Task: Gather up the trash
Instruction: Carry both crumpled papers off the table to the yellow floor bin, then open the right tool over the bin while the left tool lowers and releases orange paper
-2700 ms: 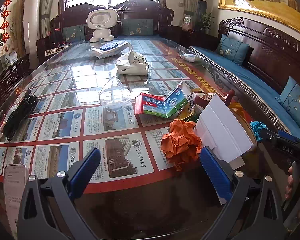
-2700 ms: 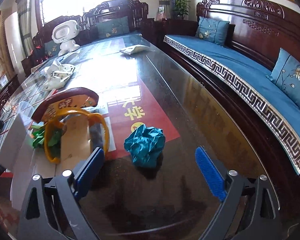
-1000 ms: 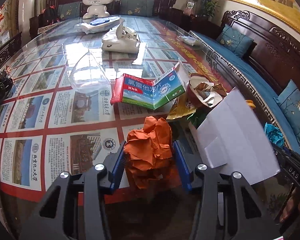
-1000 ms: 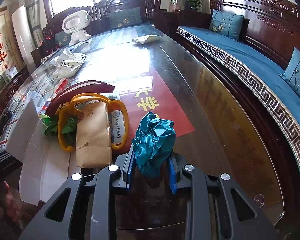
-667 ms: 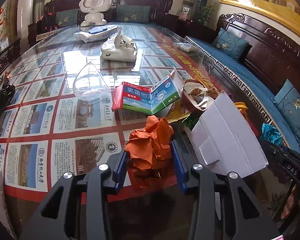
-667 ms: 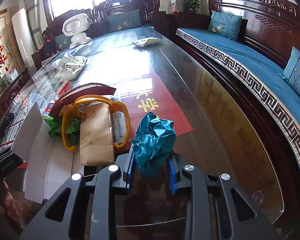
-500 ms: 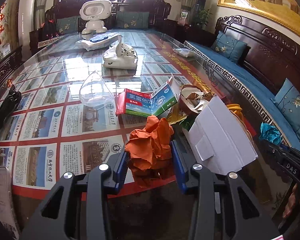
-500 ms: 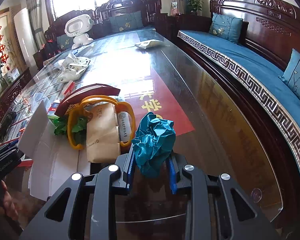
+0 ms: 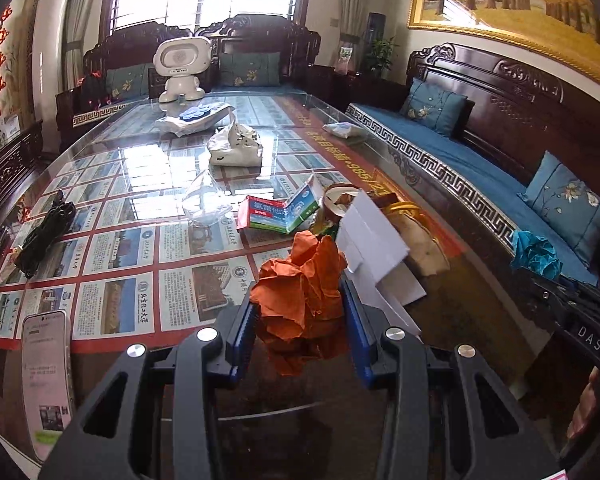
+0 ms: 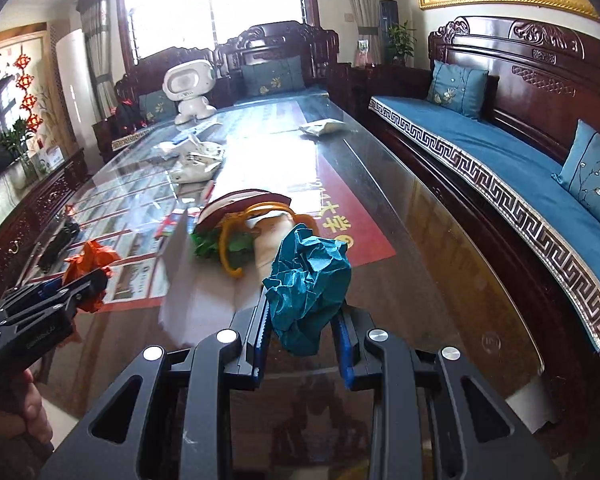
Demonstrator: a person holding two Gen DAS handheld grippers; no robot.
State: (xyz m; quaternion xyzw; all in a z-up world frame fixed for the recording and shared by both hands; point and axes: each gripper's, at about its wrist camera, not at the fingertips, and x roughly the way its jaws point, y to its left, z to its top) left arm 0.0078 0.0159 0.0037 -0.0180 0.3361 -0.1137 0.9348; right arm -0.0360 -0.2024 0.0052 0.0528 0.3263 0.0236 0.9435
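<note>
My left gripper (image 9: pixel 300 320) is shut on a crumpled orange paper ball (image 9: pixel 304 288) and holds it above the glass table (image 9: pixel 140 184). My right gripper (image 10: pixel 302 320) is shut on a crumpled teal paper ball (image 10: pixel 308 280), also lifted off the table. Each shows in the other view: the orange ball at the left (image 10: pixel 90 264), the teal ball at the right (image 9: pixel 536 254). More trash lies between them: a white folded paper (image 9: pixel 374 240), a red and green box (image 9: pixel 280 212), a brown bag with yellow handles (image 10: pixel 268 236).
A phone (image 9: pixel 46 376) lies at the table's near left edge, a black bundle (image 9: pixel 44 232) further left. A clear plastic piece (image 9: pixel 206 200), white bags (image 9: pixel 236 144) and a white toy robot (image 9: pixel 182 68) sit further back. A blue-cushioned wooden bench (image 10: pixel 520 184) runs along the right.
Both grippers closed on their paper balls and have lifted them up and back from the table. The trash pile now looks further away.
</note>
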